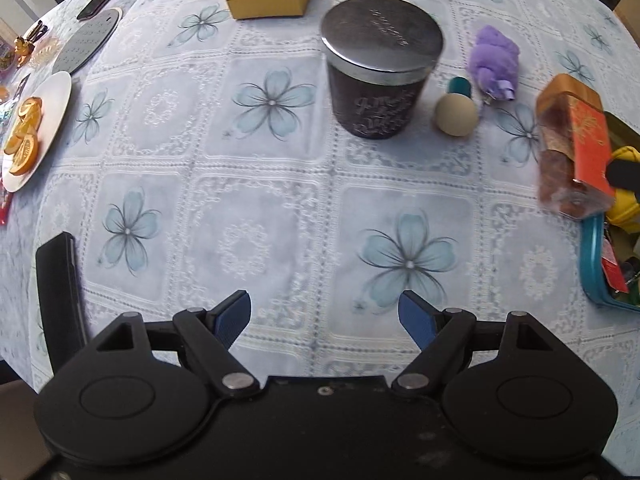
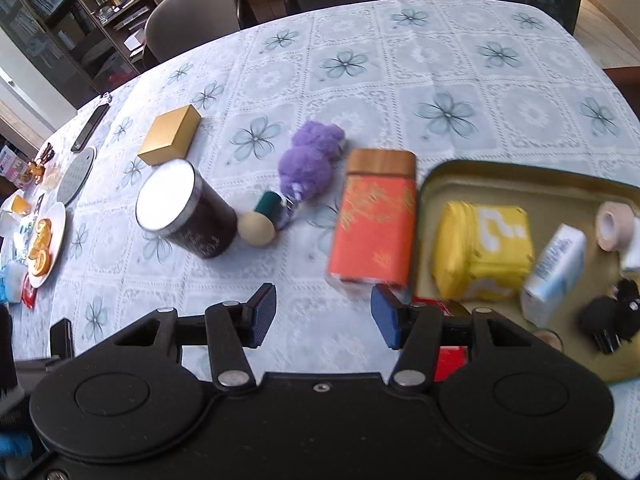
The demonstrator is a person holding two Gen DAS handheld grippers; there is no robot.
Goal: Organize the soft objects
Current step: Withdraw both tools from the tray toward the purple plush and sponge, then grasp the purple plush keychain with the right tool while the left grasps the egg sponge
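Around the dark lidded jar (image 2: 186, 210), one of its kind: one gold box (image 2: 170, 135) behind it, one purple plush (image 2: 310, 160) and one orange-labelled container (image 2: 374, 220) to its right. Beyond those, one tin tray (image 2: 520, 176) with one yellow plush cube (image 2: 482, 252) and one tape roll (image 2: 614, 224).

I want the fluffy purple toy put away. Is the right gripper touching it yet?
Apart. The right wrist view shows the right gripper open and low in the picture, with bare tablecloth between it and the purple plush toy farther up the table.

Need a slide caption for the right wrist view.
Open right gripper above floral tablecloth, facing purple plush and tin holding yellow plush cube.
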